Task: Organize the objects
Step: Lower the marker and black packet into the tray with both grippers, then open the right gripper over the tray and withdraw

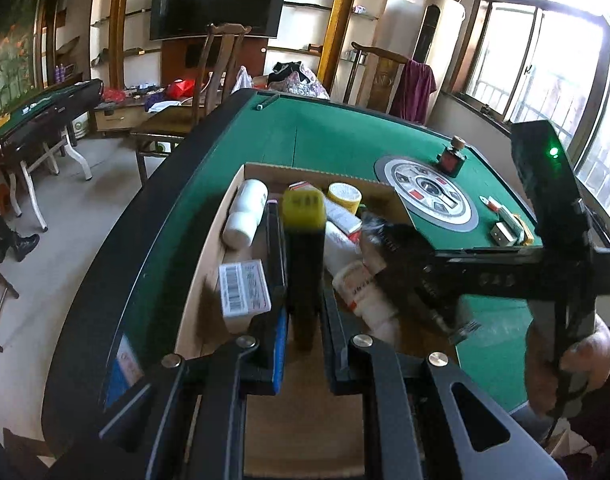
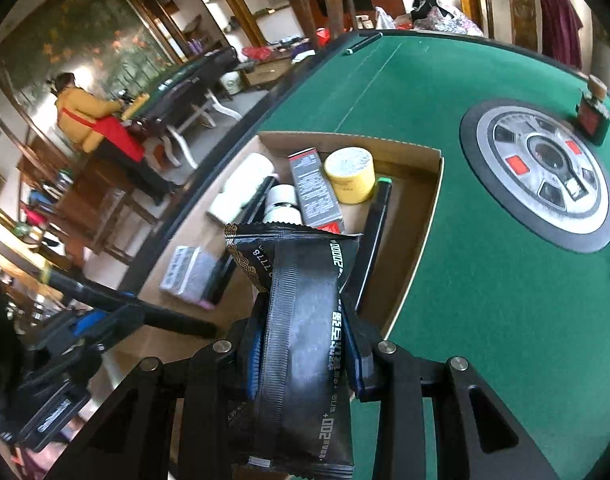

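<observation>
Black packet [image 2: 305, 320] printed "200+" and "20000", clamped between right fingers [image 2: 355, 356]

The black foil packet [image 2: 305, 320], in the lower middle of the right wrist view, carries white print: "200+" near its lower end, "20000" near its upper right edge, "7778" at its upper left, and Chinese characters too distorted to make out. In the left wrist view, the white box [image 1: 244, 290] at lower left shows a barcode whose digits are unreadable.
</observation>
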The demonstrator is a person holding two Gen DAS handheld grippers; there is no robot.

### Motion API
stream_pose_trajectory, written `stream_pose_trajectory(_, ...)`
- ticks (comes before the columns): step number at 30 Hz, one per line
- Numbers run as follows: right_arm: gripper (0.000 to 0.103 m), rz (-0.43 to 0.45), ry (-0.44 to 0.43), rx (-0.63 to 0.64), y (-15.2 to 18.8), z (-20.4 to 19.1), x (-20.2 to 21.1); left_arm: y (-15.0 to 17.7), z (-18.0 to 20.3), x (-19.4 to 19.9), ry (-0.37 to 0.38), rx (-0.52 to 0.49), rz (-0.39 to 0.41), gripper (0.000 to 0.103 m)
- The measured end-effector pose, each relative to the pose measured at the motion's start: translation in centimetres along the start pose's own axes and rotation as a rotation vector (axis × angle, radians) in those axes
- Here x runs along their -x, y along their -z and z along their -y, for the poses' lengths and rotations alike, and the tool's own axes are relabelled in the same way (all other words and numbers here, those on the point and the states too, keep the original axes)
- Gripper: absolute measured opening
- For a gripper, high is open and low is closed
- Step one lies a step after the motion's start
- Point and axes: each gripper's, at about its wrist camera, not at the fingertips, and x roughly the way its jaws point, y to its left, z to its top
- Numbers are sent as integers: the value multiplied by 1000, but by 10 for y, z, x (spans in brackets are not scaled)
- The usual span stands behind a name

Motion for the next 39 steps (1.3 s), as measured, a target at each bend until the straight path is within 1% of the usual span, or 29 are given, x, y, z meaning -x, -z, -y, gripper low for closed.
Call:
stream_pose_trajectory(7, 38, 7, 86, 17, -10, 0, -10, 0, 3, -18, -31, 16, 8, 15)
stream_pose_trajectory(9, 38, -5, 99, 13, -10, 3, -15, 1, 5, -26, -35, 21, -2, 15)
stream_pose_trajectory(13, 43, -18, 95, -2, -9, 6, -23, 4, 7, -34, -47, 22, -12, 15)
stream_pose_trajectory(15, 44, -16, 104, 7, -9, 5, -24, 4, 6, -32, -49, 30, -6, 25)
stream_pose_trajectory(17, 44, -14, 111, 15, -8, 3, -24, 4, 3, -25, -45, 51, 11, 48)
stream_pose_trajectory(18, 45, -14, 114, 17, -8, 3, -24, 4, 1, -22, -45, 60, 19, 52)
stream_pose_trajectory(20, 46, -17, 114, 13, -8, 4, -25, 4, -1, -12, -41, 81, 45, 63)
stream_pose_trajectory(21, 46, -16, 109, 9, -8, 4, -25, 4, -2, -8, -40, 88, 54, 66)
stream_pose_trajectory(23, 47, -19, 98, 0, -8, 5, -24, 4, -4, 4, -43, 102, 81, 77)
stream_pose_trajectory(25, 52, -16, 83, -7, -8, 4, -21, 3, -2, 10, -50, 113, 95, 81)
stream_pose_trajectory(26, 53, -11, 76, -6, -7, 3, -18, 3, -3, 13, -52, 121, 99, 83)
stream_pose_trajectory(28, 62, -11, 38, 7, -6, -1, -14, 5, -6, 18, -51, 142, 107, 84)
stream_pose_trajectory(29, 63, -19, 15, 22, -4, -3, -13, 5, -7, 21, -53, 154, 109, 84)
stream_pose_trajectory(33, 65, -43, -10, 80, 6, -15, -10, 7, -13, 27, -65, 184, 114, 84)
stream_pose_trajectory(39, 65, -81, -61, 150, 25, -25, -2, 10, -20, 38, -75, 227, 127, 84)
